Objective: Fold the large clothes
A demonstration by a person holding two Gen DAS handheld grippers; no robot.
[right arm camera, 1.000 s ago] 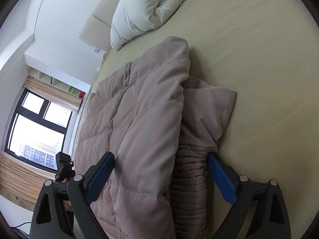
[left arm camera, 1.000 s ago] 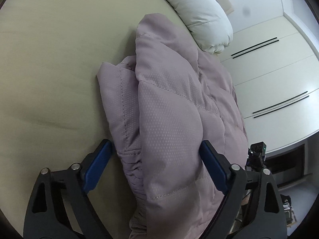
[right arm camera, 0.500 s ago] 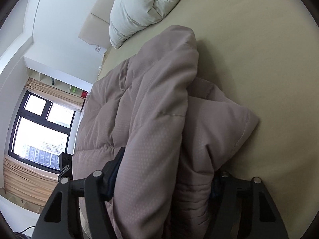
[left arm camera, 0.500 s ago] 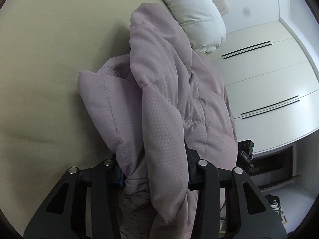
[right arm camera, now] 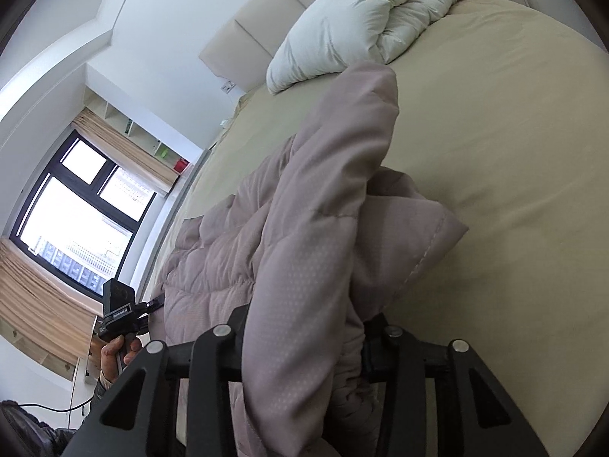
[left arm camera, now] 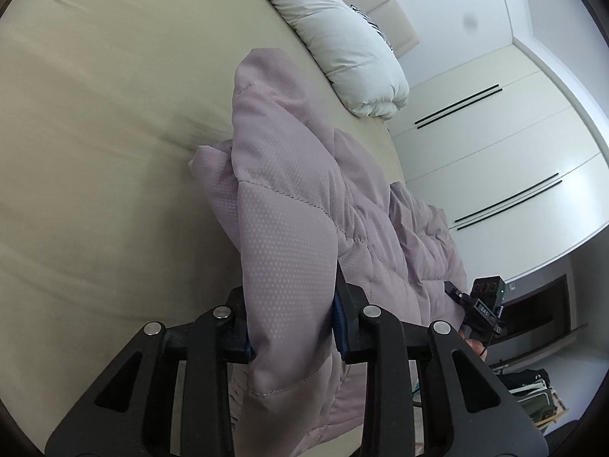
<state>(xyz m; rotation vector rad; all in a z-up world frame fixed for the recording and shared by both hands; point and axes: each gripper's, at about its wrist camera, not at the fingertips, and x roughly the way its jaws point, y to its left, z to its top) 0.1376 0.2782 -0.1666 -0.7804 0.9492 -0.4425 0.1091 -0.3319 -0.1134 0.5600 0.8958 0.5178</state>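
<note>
Lying on the bed (left arm camera: 95, 152), the mauve padded jacket (left arm camera: 304, 205) is partly gathered, its near hem bunched and raised. That hem is clamped by the left gripper (left arm camera: 293, 327), and by the right gripper (right arm camera: 300, 342), both pairs of fingers having just been closing onto the fabric. The fold is judged barely begun: the lifted edge is yet to be carried toward 12 o'clock, where a white duvet (right arm camera: 365, 19) is piled. No containers are seen.

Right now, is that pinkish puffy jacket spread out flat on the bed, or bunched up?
Bunched up. The jacket is gathered in thick layers, clamped by the left gripper and the right gripper, its near end raised off the bed.
</note>
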